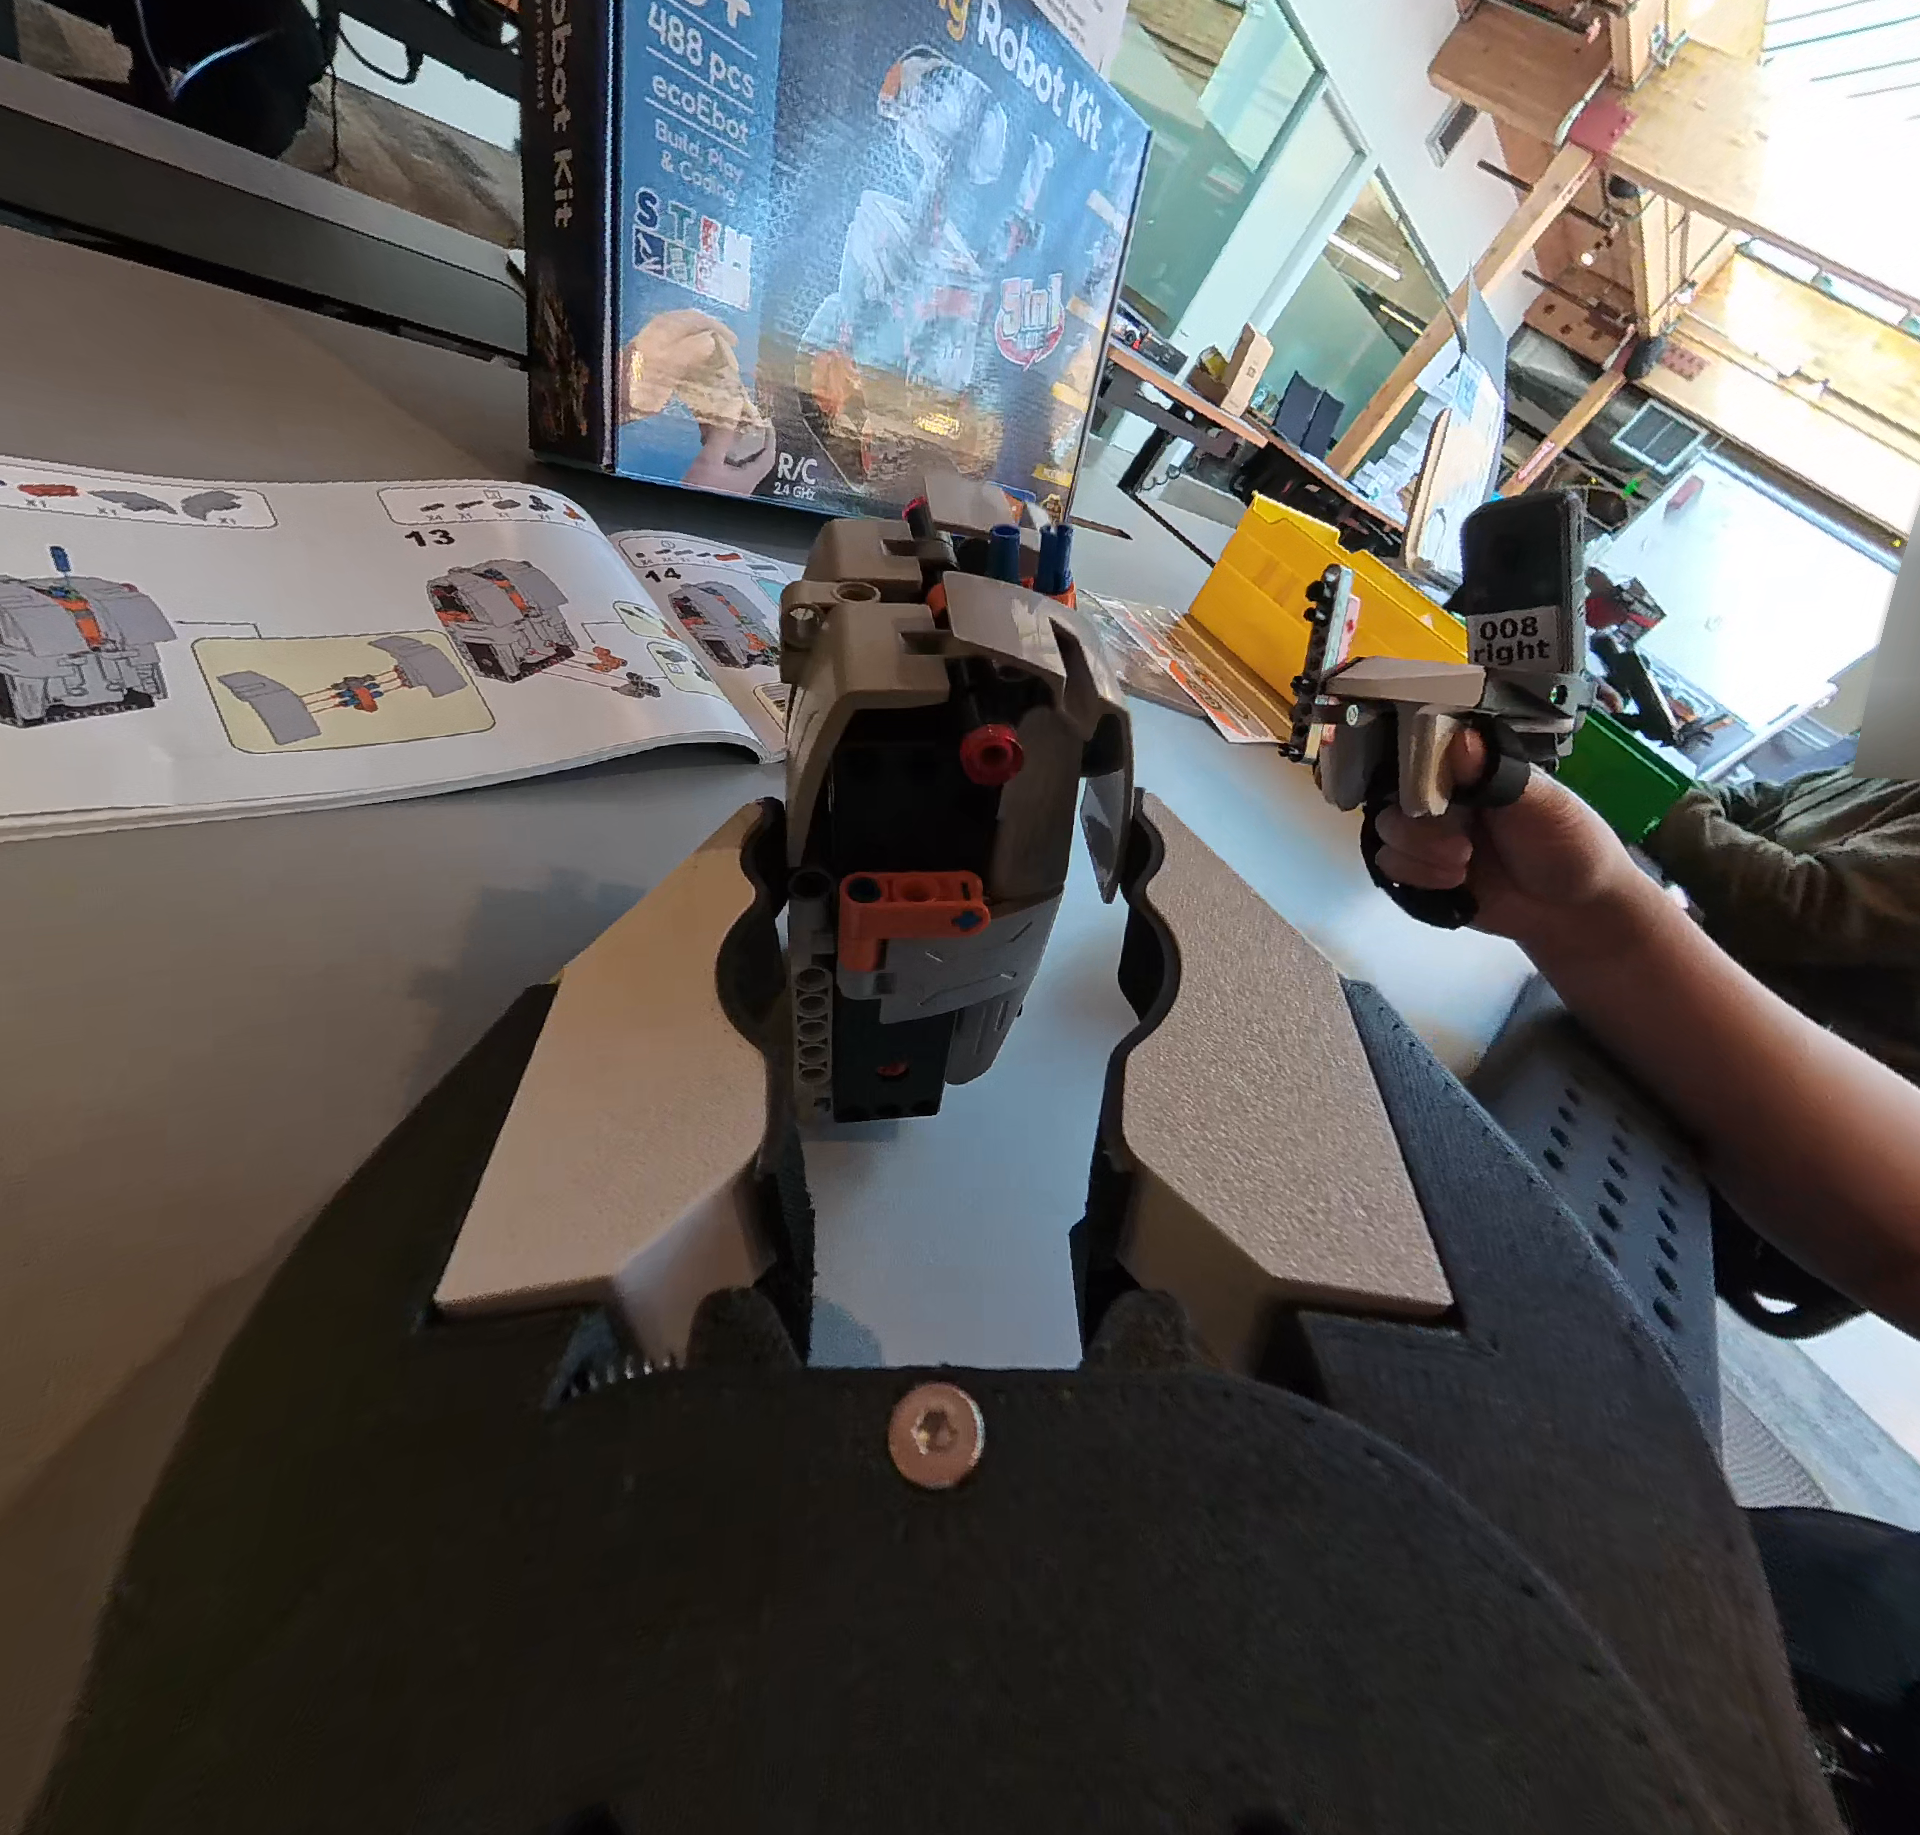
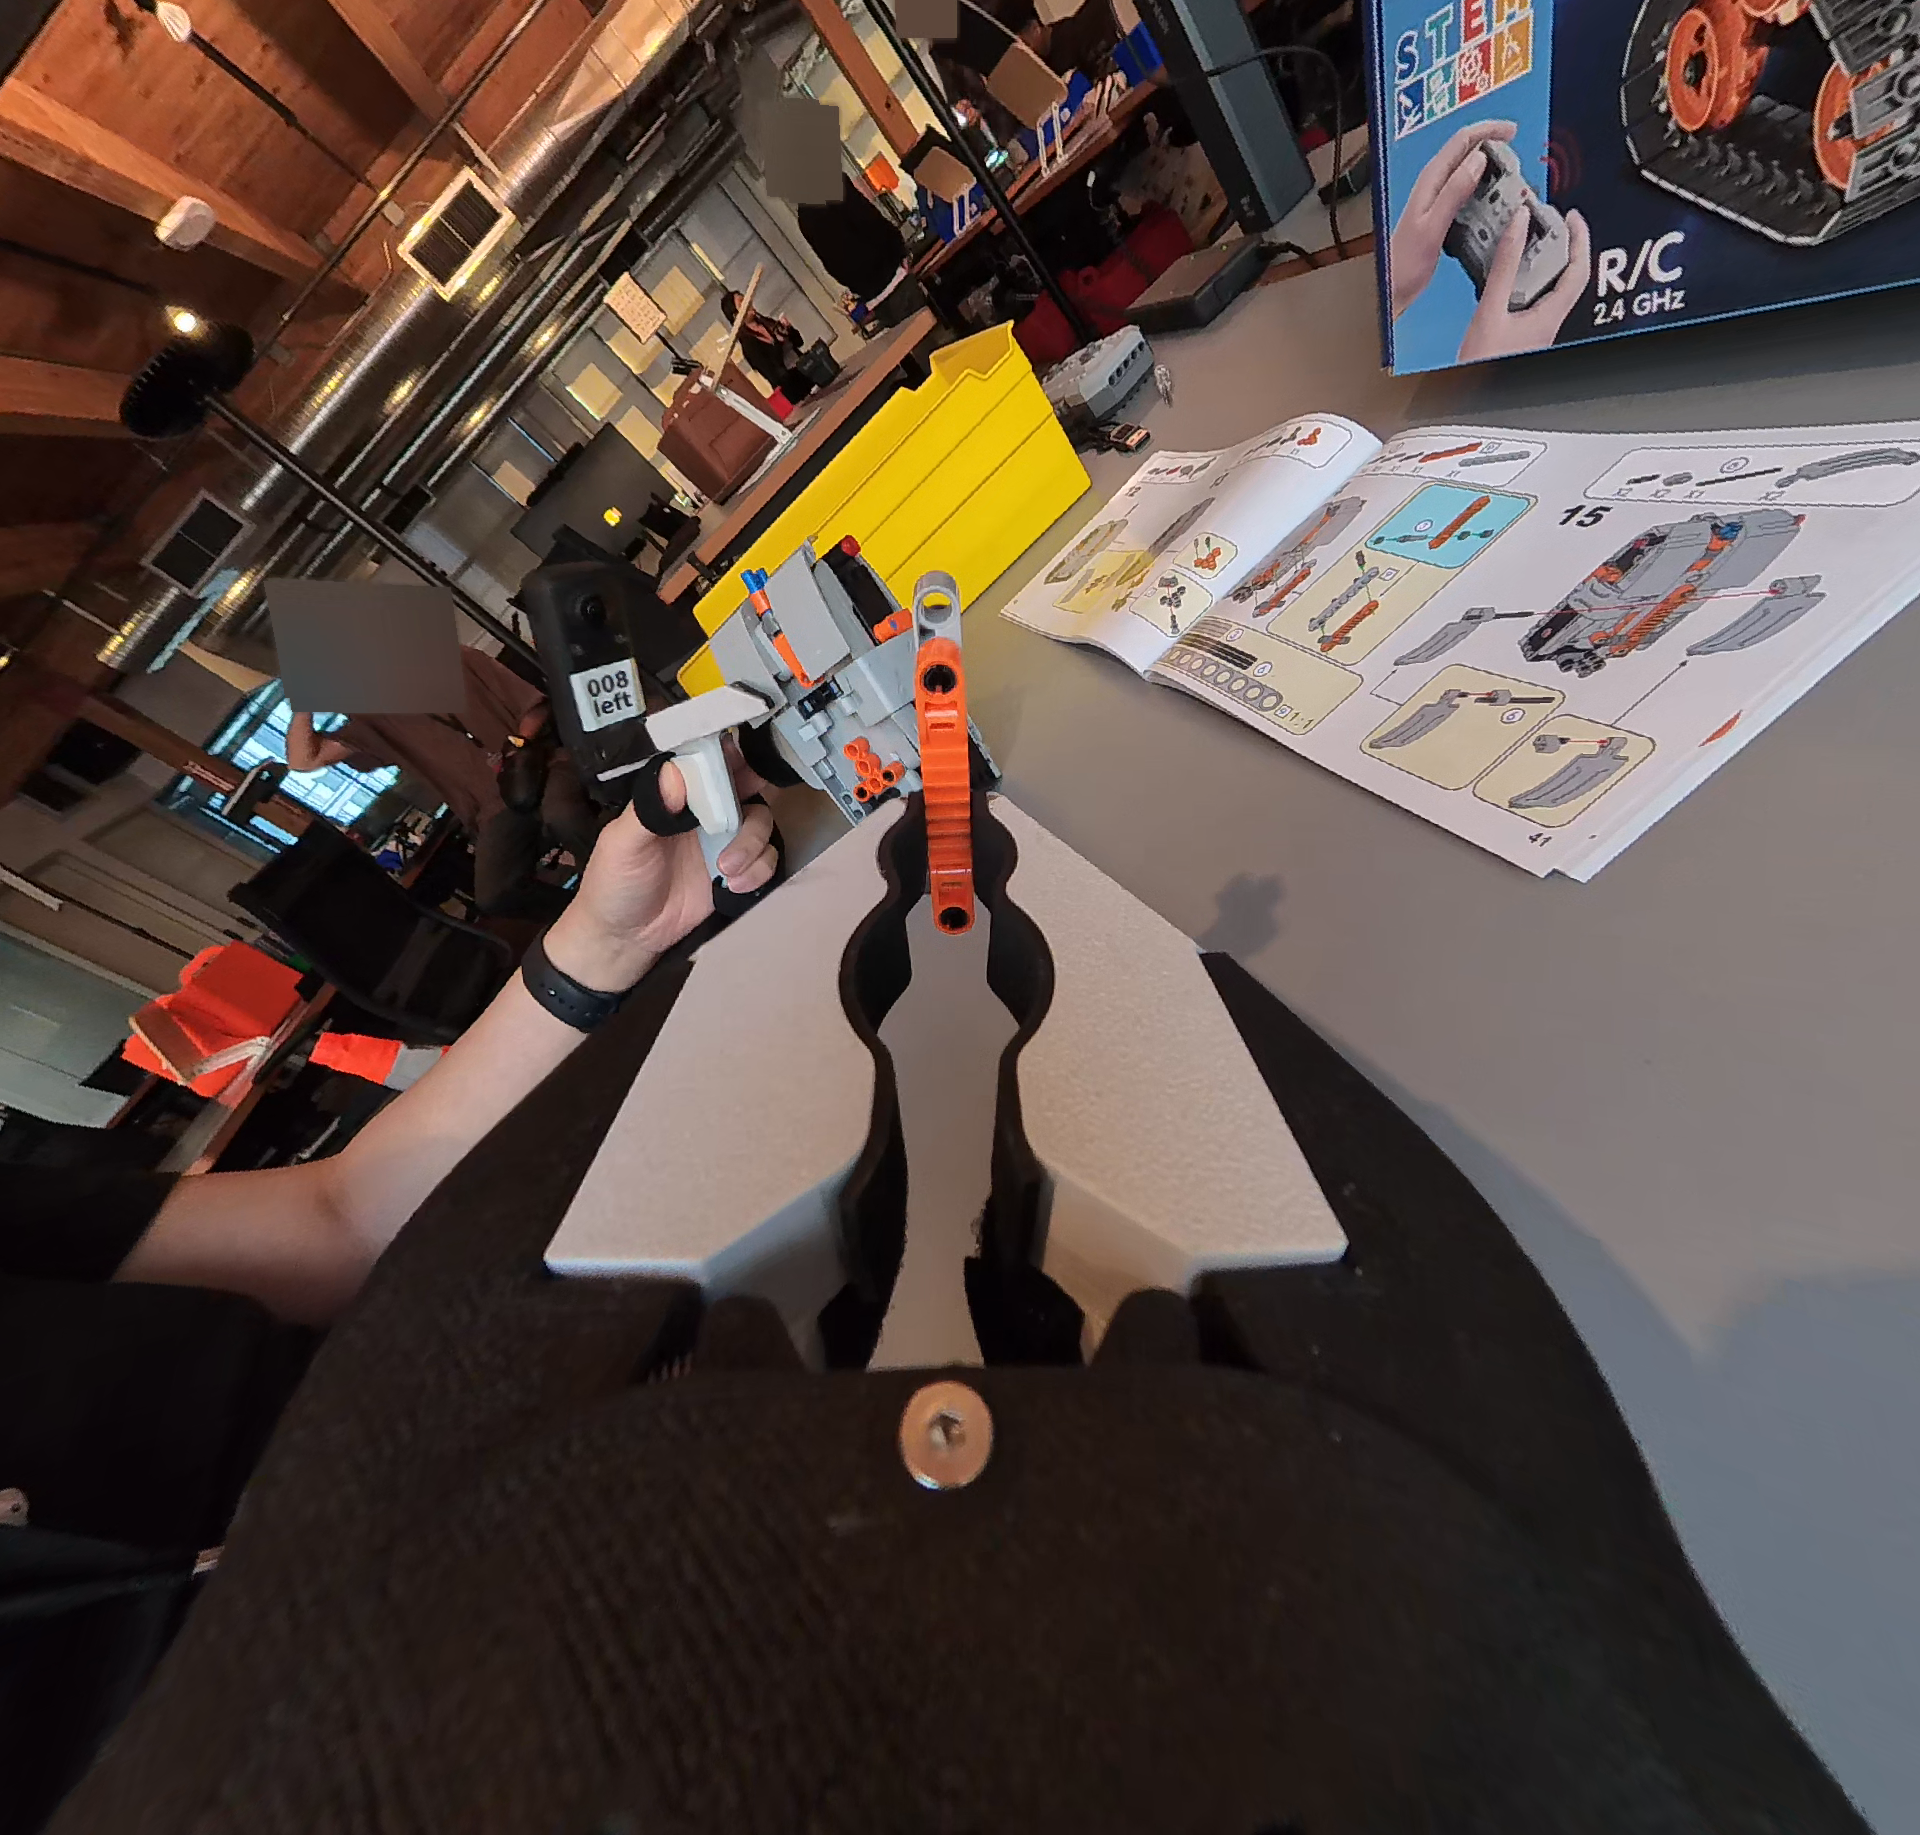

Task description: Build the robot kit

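Gripping an orange beam [image 2: 943, 798] lengthwise between closed fingers, the right gripper [image 2: 948, 850] pointed at the model [image 1: 925, 850], clamped ahead in the left gripper [image 1: 940, 912].

Light: you get bright daylight, blown out at far right windows [image 1: 1808, 9] | Shadows: soft on the worktop [image 2: 1558, 1110] | Glare: on your box [image 1: 883, 227] front | Optics: heavy fisheye bending at edges, focus sharp
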Available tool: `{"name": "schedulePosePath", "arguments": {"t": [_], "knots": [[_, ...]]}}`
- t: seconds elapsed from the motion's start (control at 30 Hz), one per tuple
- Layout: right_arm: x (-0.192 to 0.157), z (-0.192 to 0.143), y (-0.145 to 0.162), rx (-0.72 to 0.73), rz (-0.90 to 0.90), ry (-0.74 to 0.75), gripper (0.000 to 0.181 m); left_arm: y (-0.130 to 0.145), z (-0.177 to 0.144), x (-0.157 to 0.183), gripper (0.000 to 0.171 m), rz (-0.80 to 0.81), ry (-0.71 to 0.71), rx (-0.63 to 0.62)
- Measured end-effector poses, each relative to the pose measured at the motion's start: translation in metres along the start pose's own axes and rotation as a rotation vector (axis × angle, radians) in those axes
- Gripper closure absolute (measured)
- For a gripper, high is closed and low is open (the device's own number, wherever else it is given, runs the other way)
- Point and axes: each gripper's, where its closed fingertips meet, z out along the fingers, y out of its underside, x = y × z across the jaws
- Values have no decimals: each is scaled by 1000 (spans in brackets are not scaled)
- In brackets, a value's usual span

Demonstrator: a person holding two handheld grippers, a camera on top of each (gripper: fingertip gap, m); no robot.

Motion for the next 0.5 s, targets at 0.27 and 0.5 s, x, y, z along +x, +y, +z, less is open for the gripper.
{"name": "schedulePosePath", "arguments": {"t": [0.27, 0.5], "knots": [[4, -4, -4, 21, 22, 13, 174, 8, 5, 11, 108, 176, -26, -52], [8, -10, -10, 60, 57, 12, 174, 20, 13, 22, 107, 389, -53, -114]]}}
